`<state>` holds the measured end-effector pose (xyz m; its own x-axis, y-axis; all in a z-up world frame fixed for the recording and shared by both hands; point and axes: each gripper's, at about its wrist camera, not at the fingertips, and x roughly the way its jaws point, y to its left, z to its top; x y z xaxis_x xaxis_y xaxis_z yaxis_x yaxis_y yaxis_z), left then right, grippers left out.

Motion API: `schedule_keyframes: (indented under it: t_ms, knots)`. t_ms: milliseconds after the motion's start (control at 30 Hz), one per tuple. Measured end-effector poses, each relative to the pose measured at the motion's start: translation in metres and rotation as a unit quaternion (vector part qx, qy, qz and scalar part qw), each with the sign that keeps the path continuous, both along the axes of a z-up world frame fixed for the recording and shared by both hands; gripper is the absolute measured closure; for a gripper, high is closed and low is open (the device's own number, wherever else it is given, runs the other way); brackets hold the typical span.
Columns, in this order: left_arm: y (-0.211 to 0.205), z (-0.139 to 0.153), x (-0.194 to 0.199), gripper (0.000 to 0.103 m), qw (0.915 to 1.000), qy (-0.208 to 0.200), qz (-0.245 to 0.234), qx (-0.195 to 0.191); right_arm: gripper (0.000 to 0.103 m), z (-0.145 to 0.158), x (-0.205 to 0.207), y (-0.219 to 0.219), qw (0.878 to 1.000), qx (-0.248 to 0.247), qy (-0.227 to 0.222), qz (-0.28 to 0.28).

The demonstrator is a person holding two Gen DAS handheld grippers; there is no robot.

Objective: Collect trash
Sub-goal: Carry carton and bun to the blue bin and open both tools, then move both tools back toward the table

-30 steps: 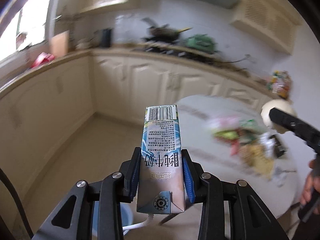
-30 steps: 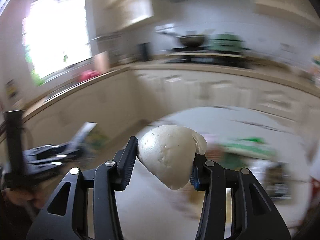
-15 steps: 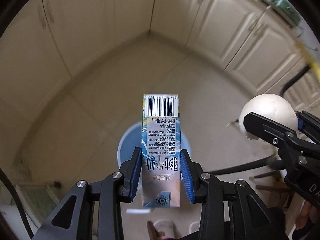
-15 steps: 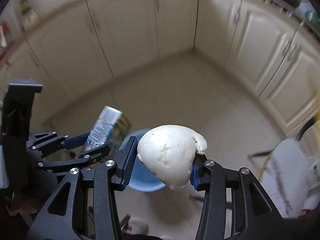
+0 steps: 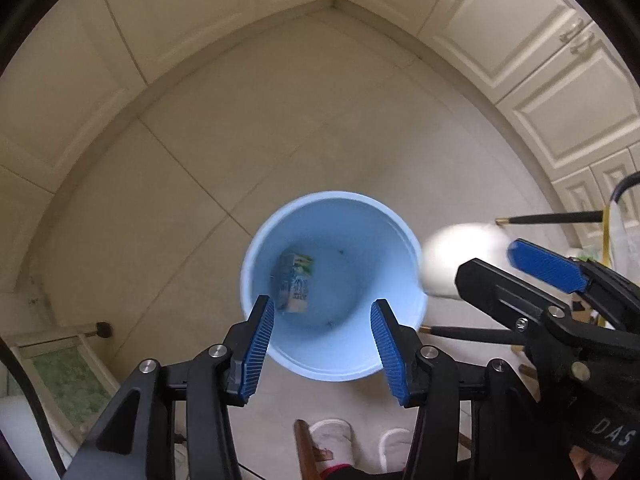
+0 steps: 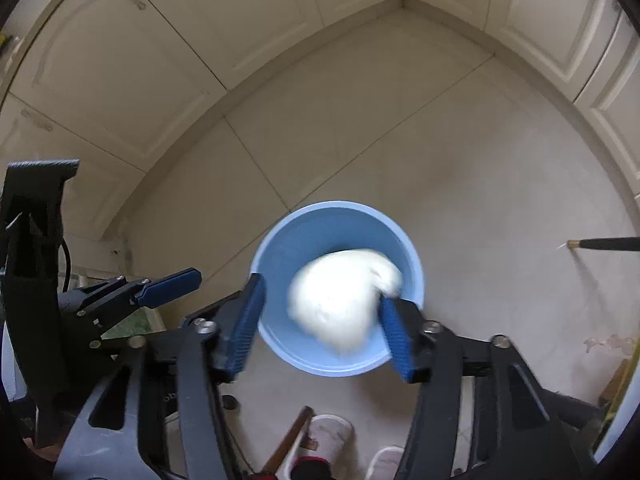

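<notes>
A light blue bin (image 5: 404, 240) stands on the tiled floor below both grippers; it also shows in the right wrist view (image 6: 280, 248). A milk carton (image 5: 295, 283) lies at its bottom. My left gripper (image 5: 322, 342) is open and empty above the bin. My right gripper (image 6: 322, 322) is open; it also shows in the left wrist view (image 5: 508, 272). A white crumpled ball (image 6: 342, 296) is blurred between the right fingers, over the bin, touching the right pad; in the left wrist view the ball (image 5: 452, 260) sits beside the bin rim.
Cream cabinet doors (image 5: 540, 80) wrap around the floor corner. The person's white shoes (image 5: 332, 446) are just below the bin. Thin black legs (image 5: 552, 218) of furniture reach in from the right. A green-topped stool (image 5: 64, 364) stands at lower left.
Both grippers have opened over the bin. The milk carton has dropped from my left gripper into the bin. The white ball is loose between my right fingers, blurred.
</notes>
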<state>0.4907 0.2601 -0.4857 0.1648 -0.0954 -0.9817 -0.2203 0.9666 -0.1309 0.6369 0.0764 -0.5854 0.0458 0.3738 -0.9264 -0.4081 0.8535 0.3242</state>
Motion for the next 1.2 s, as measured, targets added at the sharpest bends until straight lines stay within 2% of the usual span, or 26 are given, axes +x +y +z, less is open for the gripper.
schedule_keyframes:
  t_ms: [100,167,200,300,367,433,500,567,600,633,700,733,767,933,1033,1100,1200]
  knots:
    - [0.012,0.02,-0.008,0.054,0.9997,-0.004,0.019,0.018,0.034,0.006,-0.001,-0.002,1.0,0.009,-0.002,0.004]
    - [0.016,0.034,-0.017,0.054,0.999,-0.015,0.03,0.029,0.034,0.012,-0.002,-0.002,1.0,0.015,-0.004,0.007]
    - [0.014,0.034,-0.035,0.054,0.9985,-0.022,0.033,0.036,0.034,0.019,-0.004,-0.002,1.0,0.017,-0.011,0.009]
    - [0.01,0.072,-0.068,0.054,0.9961,-0.059,0.044,0.049,0.032,0.043,-0.016,-0.003,0.999,0.013,-0.036,0.013]
    - [0.004,0.109,-0.082,0.054,0.9927,-0.092,0.049,0.06,0.029,0.074,-0.032,-0.004,0.997,0.012,-0.075,0.013]
    - [-0.003,0.147,-0.099,0.054,0.9869,-0.131,0.058,0.074,0.017,0.113,-0.046,-0.006,0.992,0.006,-0.123,0.014]
    - [-0.015,0.189,-0.116,0.053,0.979,-0.174,0.063,0.087,0.016,0.156,-0.058,-0.019,0.984,0.005,-0.18,0.007]
    - [-0.028,0.239,-0.134,0.049,0.9668,-0.22,0.071,0.108,0.013,0.189,-0.071,-0.027,0.975,0.004,-0.221,0.002]
    - [-0.036,0.259,-0.142,0.044,0.9609,-0.24,0.075,0.115,0.01,0.216,-0.084,-0.037,0.968,0.011,-0.252,-0.005]
    - [-0.046,0.281,-0.152,0.041,0.9528,-0.265,0.08,0.125,0.007,0.234,-0.092,-0.043,0.962,0.011,-0.271,-0.011]
    - [-0.07,0.327,-0.178,0.028,0.9329,-0.322,0.081,0.138,0.005,0.269,-0.11,-0.051,0.949,0.014,-0.314,-0.02]
    - [-0.086,0.342,-0.19,0.026,0.9248,-0.344,0.076,0.144,0.004,0.293,-0.125,-0.064,0.939,0.019,-0.342,-0.03]
    - [-0.103,0.36,-0.201,0.024,0.9146,-0.369,0.069,0.15,0.003,0.302,-0.132,-0.069,0.934,0.022,-0.356,-0.035]
    - [-0.174,0.414,-0.246,0.012,0.878,-0.447,0.047,0.165,0.0,0.369,-0.185,-0.107,0.899,0.027,-0.431,-0.074]
    - [-0.208,0.44,-0.278,0.006,0.856,-0.492,0.036,0.154,0.0,0.402,-0.212,-0.134,0.883,0.034,-0.456,-0.106]
    - [-0.23,0.45,-0.297,0.002,0.8439,-0.517,0.03,0.141,0.0,0.423,-0.236,-0.161,0.87,0.034,-0.476,-0.126]
    - [-0.258,0.464,-0.322,0.001,0.8283,-0.543,0.017,0.138,0.0,0.451,-0.262,-0.189,0.851,0.035,-0.502,-0.149]
